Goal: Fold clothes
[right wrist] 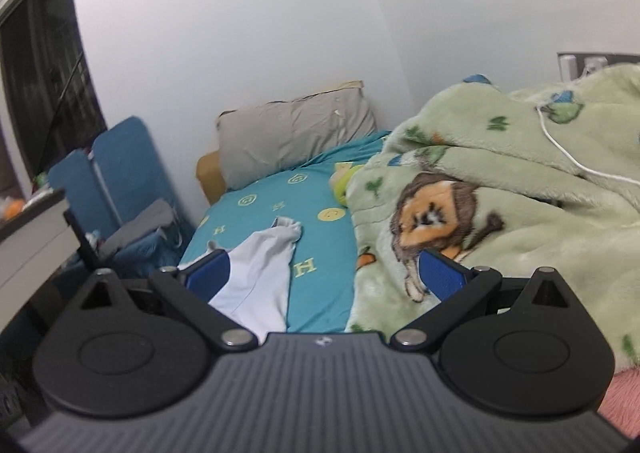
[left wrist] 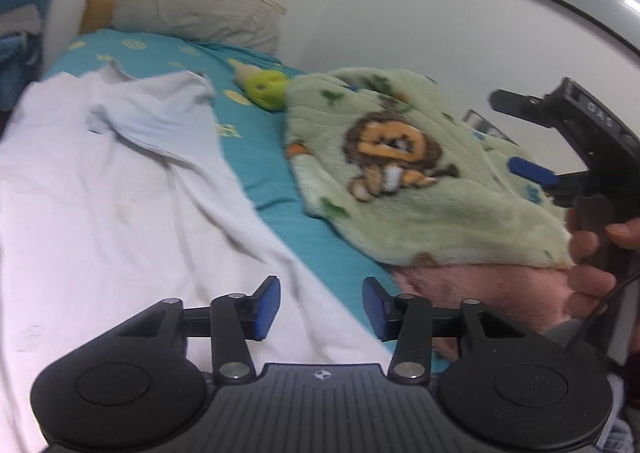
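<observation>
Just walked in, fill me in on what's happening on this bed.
A person holds a gripper in each hand over a bed with a teal sheet. The left gripper is open above a white garment lying spread and rumpled on the sheet. The right gripper is open too, holding nothing. A green lion blanket is heaped beside the garment. No fold looks started yet.
</observation>
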The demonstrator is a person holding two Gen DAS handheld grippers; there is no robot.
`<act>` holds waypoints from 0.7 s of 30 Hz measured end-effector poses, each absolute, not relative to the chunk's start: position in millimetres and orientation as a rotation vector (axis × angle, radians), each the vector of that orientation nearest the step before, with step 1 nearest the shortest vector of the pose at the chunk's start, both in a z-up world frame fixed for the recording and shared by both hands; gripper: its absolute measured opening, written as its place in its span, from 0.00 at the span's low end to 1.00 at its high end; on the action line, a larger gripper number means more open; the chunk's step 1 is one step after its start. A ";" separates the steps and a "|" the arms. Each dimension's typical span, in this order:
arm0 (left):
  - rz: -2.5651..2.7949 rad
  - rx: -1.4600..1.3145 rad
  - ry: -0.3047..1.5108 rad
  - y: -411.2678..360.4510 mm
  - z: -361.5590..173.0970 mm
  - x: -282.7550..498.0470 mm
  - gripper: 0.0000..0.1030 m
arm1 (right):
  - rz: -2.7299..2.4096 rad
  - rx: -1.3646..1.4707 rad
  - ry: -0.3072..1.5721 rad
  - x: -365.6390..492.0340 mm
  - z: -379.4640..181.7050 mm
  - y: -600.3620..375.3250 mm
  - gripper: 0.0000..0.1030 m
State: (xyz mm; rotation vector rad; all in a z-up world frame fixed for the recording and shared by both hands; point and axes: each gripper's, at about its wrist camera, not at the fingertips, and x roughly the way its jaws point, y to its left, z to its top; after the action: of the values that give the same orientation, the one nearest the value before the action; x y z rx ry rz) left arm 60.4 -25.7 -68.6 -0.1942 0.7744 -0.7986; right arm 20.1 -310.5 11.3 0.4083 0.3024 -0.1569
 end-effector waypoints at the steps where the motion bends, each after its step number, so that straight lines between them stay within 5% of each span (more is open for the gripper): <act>1: -0.817 -0.202 0.799 -35.5 -70.8 61.5 0.35 | -0.159 0.424 0.302 20.1 8.9 -316.0 1.00; 6: -0.797 -0.172 0.921 -70.5 -100.0 72.9 0.25 | -0.150 0.508 0.318 22.2 -1.8 -336.8 1.00; 11: -0.787 -0.196 0.983 -71.0 -112.4 78.7 0.00 | -0.136 0.526 0.345 28.3 -10.6 -339.8 1.00; 21: -0.787 -0.386 0.896 -14.2 -63.9 73.1 0.00 | -0.107 0.547 0.407 35.2 -21.2 -336.6 1.00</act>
State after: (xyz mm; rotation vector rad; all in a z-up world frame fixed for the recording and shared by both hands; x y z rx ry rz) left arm 73.1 -14.2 -63.9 -0.3862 0.8961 -0.7866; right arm 35.2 -336.6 -21.2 0.5469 0.4067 -0.1070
